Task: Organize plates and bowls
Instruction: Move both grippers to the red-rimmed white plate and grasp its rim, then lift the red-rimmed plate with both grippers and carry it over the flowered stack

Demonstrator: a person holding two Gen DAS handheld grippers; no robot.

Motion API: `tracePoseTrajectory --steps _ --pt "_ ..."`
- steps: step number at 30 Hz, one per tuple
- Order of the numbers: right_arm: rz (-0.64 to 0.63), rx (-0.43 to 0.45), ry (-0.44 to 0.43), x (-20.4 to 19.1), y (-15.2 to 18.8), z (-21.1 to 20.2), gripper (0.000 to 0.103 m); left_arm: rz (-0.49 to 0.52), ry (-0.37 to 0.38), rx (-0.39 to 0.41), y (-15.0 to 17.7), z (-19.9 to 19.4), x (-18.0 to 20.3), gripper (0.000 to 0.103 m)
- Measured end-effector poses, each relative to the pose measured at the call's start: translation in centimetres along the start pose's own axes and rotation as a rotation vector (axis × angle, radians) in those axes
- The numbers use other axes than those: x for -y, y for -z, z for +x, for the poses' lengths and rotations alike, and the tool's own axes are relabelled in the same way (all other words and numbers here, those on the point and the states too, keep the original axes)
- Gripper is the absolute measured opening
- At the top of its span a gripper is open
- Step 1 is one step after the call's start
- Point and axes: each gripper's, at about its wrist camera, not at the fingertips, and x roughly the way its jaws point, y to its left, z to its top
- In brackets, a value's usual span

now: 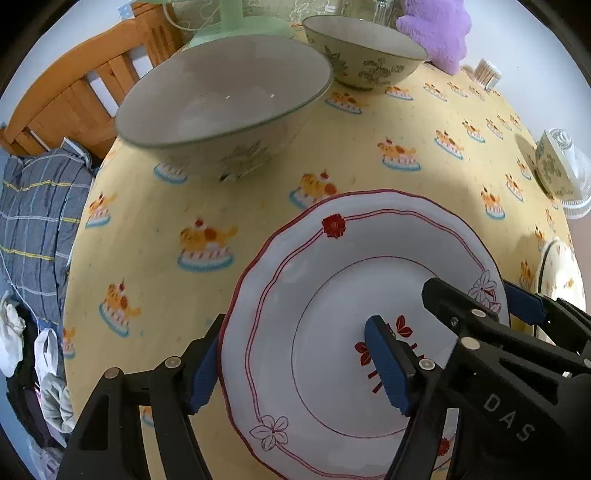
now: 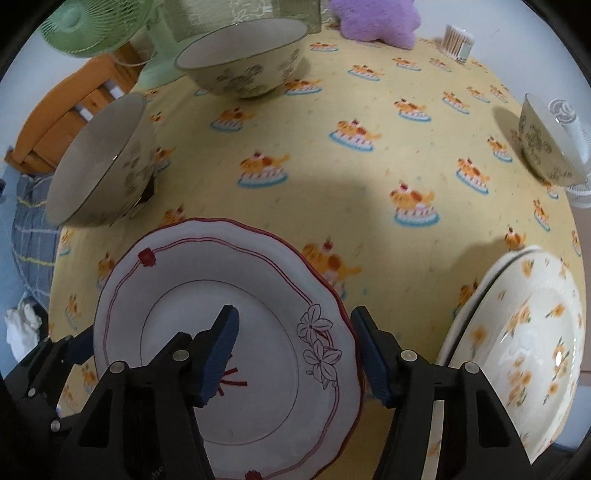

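Note:
A white plate with red line trim and flowers (image 1: 332,295) (image 2: 177,302) sits at the near edge of the yellow tablecloth. My left gripper (image 1: 295,369) is open and straddles the plate's left rim, one finger under it and one over its middle. My right gripper (image 2: 295,354) is open and straddles the plate's right rim. A large floral bowl (image 1: 221,99) (image 2: 99,162) stands beyond the plate to the left. A second floral bowl (image 1: 365,51) (image 2: 243,59) stands at the back. A third bowl (image 1: 554,166) (image 2: 550,140) stands far right. A stack of cream plates with orange flowers (image 2: 524,339) lies at the right.
A green fan base (image 1: 236,26) and a purple plush (image 1: 439,26) stand at the back of the table (image 2: 369,184). A cotton swab box (image 2: 458,40) is back right. A wooden chair (image 1: 74,92) and blue plaid cloth (image 1: 33,214) are off the left edge.

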Motion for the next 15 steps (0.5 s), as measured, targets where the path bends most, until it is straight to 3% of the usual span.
tracePoseTrajectory --steps 15 --pt "-0.002 -0.023 -0.028 0.2 3.4 0.0 0.059 0.017 -0.011 0.022 2.2 -0.5 0.0 0.073"
